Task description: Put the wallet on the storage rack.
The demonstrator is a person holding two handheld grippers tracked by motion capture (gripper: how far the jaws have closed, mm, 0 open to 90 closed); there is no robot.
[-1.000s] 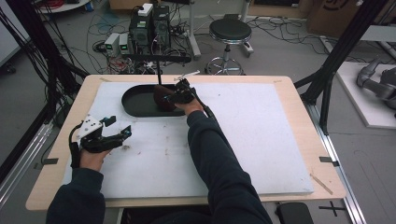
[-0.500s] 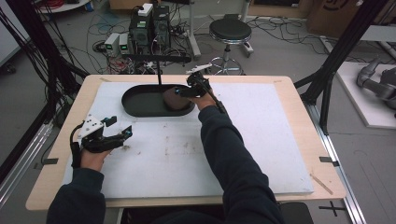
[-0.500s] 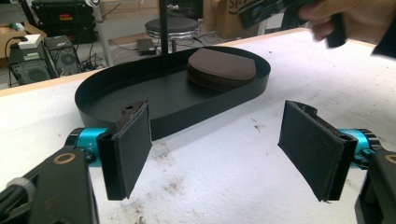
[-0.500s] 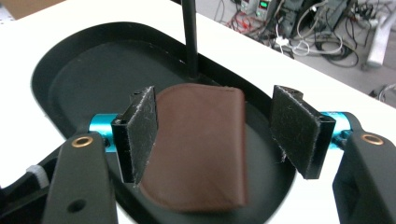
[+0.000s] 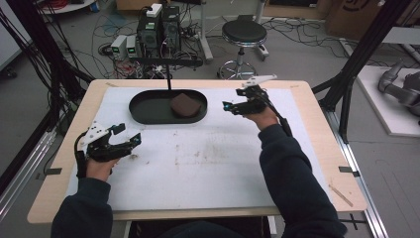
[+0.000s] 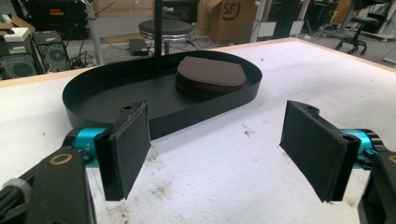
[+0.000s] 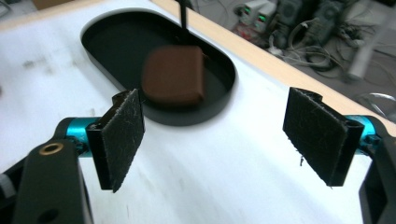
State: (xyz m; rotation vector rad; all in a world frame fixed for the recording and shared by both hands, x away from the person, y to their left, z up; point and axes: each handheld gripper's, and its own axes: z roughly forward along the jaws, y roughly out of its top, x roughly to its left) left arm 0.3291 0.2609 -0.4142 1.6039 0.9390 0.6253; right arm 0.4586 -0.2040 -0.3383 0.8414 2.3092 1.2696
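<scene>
A black oval tray (image 5: pixel 148 106) sits at the back left of the white mat. A flat brown pad (image 5: pixel 185 104) lies in its right half. In the left gripper view the brown pad (image 6: pixel 210 74) looks like a low stack inside the tray (image 6: pixel 93 100). My right gripper (image 5: pixel 231 103) hovers just right of the tray and points toward it. Its jaws have just been opening and stand wide with nothing between them. Its own view looks across the open right gripper (image 7: pixel 215 140) at the pad (image 7: pixel 173 74). My left gripper (image 5: pixel 129 134) rests open at the front left, empty (image 6: pixel 219 149).
A thin black post (image 5: pixel 168 74) rises at the tray's back rim. The white mat (image 5: pixel 223 163) covers most of the wooden table. Beyond the far edge are a stool (image 5: pixel 242 32) and computer boxes with cables (image 5: pixel 158 29). Black frame struts flank both sides.
The right gripper let go of the brown pad in the tray, opened, and pulled away to the right and upward. The left gripper stayed where it was.
</scene>
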